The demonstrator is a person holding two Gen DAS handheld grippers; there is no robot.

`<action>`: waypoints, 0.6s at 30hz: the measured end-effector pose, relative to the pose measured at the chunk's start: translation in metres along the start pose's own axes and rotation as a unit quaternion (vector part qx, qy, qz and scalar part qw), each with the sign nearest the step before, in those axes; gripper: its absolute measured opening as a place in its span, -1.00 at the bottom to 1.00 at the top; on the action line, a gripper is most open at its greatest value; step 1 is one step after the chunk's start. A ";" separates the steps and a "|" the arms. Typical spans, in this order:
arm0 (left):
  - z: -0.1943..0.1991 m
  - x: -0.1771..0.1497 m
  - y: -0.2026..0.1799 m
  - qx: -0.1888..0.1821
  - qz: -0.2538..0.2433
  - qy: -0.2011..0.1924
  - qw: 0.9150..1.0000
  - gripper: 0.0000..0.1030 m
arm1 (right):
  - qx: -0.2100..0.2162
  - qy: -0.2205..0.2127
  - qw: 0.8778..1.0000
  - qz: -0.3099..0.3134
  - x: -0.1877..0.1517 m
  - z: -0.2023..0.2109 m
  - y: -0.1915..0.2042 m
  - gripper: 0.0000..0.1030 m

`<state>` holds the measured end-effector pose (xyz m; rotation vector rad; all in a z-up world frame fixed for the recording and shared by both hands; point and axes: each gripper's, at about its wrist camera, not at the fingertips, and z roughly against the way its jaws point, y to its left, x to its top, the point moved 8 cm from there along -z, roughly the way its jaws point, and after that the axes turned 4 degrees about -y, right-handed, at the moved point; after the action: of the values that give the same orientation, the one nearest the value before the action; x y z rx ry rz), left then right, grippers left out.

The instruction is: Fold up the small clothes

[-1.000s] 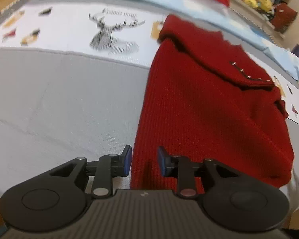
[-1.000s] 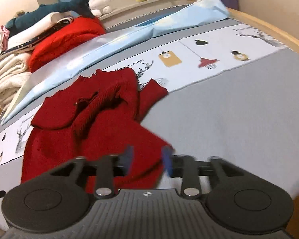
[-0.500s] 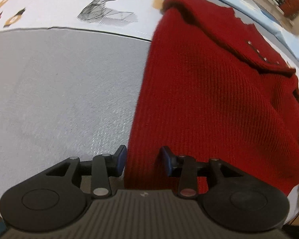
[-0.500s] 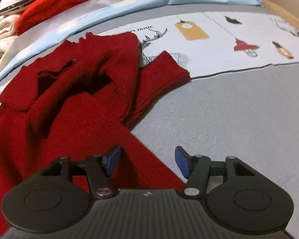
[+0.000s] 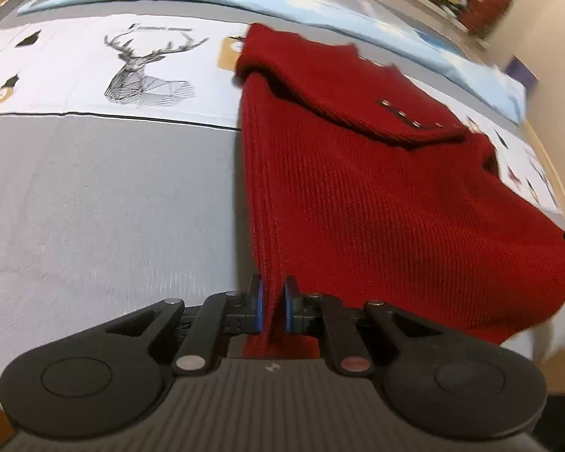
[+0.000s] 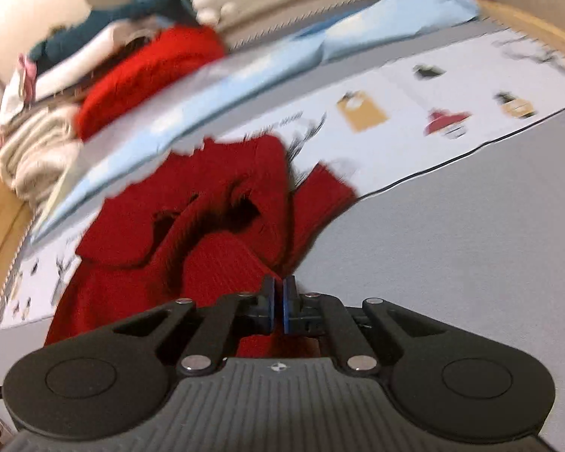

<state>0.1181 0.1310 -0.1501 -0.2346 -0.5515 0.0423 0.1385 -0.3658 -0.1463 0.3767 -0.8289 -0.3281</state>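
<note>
Apparently both hand-held grippers, left (image 5: pixel 271 304) and right (image 6: pixel 277 304), pinch the red sweater's (image 5: pixel 376 196) hem corners; grey bedspread (image 5: pixel 105 203) flanks it.

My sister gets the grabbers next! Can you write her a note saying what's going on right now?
Left gripper: jaws shut on the near hem corner of the dark red knitted sweater, on its left side.
Right gripper: jaws shut on the sweater's other near hem corner.
The sweater lies on the grey bedsheet with a white printed band, collar away from you, one sleeve poking out to the right, the collar area rumpled.
Done: both hem corners gripped.
Left: probably lift the hem up and over toward the collar, then tuck that sleeve in and tidy the fold.
</note>
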 end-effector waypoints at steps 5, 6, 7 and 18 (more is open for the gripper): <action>0.015 -0.029 -0.005 -0.013 -0.041 0.052 0.998 -0.79 | -0.092 0.038 0.995 -0.027 -0.035 0.052 -0.044 -0.94; 0.012 -0.033 -0.008 -0.010 -0.055 0.065 0.996 -0.78 | -0.111 0.056 0.992 -0.028 -0.046 0.052 -0.051 -0.94; 0.007 -0.035 -0.009 -0.003 -0.062 0.072 0.995 -0.76 | -0.132 0.080 0.988 -0.027 -0.057 0.050 -0.058 -0.94; -0.012 0.029 -0.044 -0.007 -0.038 -0.048 0.998 -0.62 | -0.082 -0.006 0.996 0.019 -0.038 -0.003 0.004 -0.62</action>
<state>0.1480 0.0887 -0.1345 -0.2262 -0.6568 -0.0243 0.1172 -0.3454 -0.1702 0.2055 -0.8148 -0.3599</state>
